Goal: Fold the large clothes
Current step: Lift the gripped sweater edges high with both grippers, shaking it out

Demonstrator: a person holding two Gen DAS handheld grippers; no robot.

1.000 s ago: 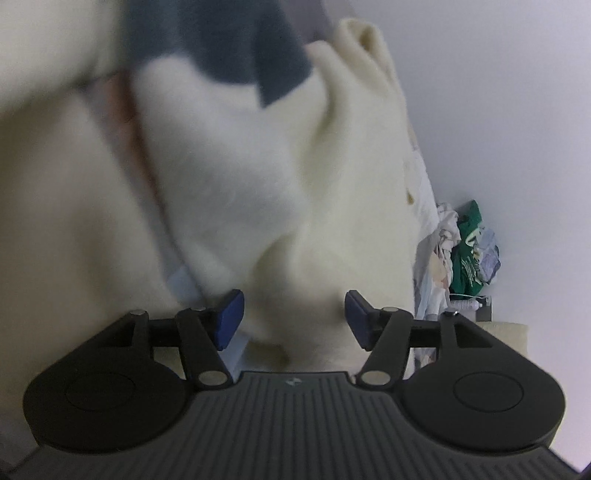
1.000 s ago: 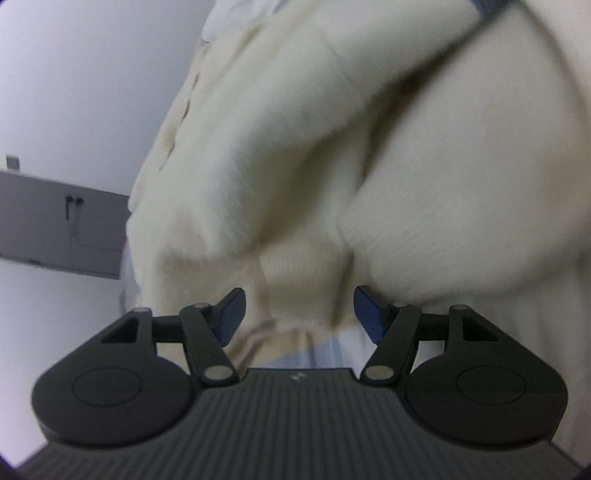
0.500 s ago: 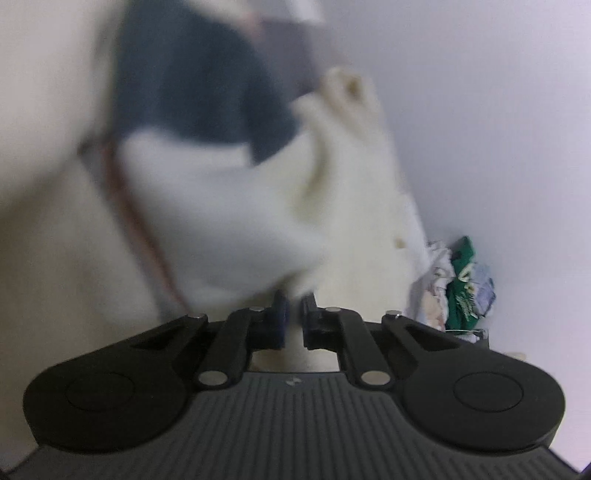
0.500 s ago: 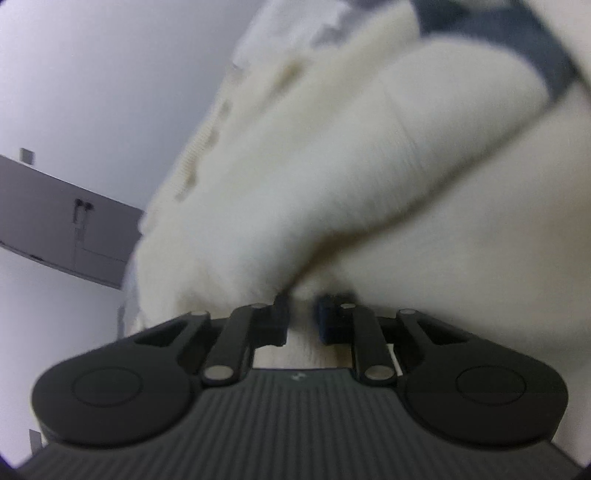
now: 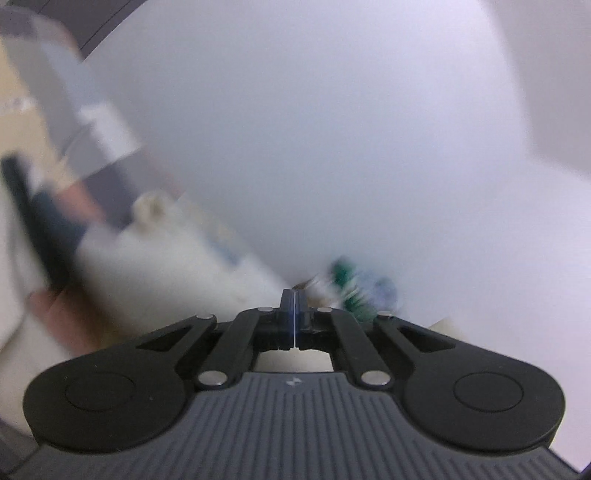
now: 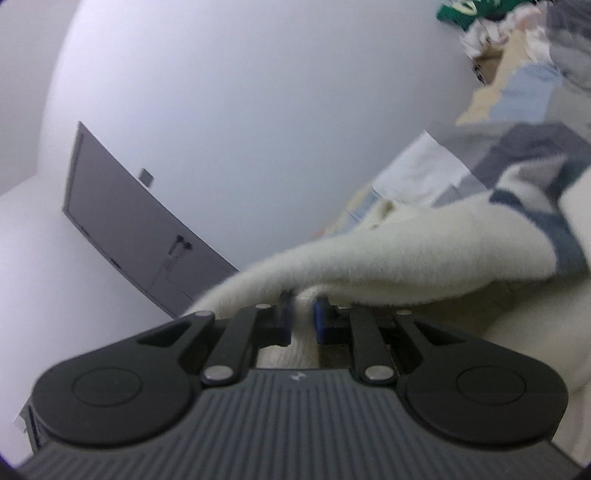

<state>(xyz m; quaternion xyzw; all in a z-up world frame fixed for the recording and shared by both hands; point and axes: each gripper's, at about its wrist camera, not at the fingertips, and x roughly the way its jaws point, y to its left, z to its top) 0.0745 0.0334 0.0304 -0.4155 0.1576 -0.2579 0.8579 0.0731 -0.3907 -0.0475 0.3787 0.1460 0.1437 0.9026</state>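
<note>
The cream knit sweater [image 6: 406, 258] with a navy stripe [image 6: 554, 229] drapes across the right wrist view. My right gripper [image 6: 303, 317] is shut on a fold of it, and the knit fills the narrow gap between the blue pads. In the left wrist view the sweater [image 5: 147, 266] is a blurred cream mass at the lower left, with its navy band [image 5: 55, 229] beside it. My left gripper [image 5: 293, 306] is shut with its pads met, and only a hairline shows between them. No cloth is visible in that grip. Heavy motion blur covers this view.
A white wall [image 5: 332, 129] fills most of both views. A pile of other clothes with a green piece [image 5: 351, 288] lies just beyond the left fingertips; the same pile [image 6: 480, 14] sits at the top right. A grey panel [image 6: 129, 221] hangs on the wall.
Both grippers went from open around the sweater to shut and then rose. The sweater, which filled both views, now sits low and to the side, and the wall shows behind it.
</note>
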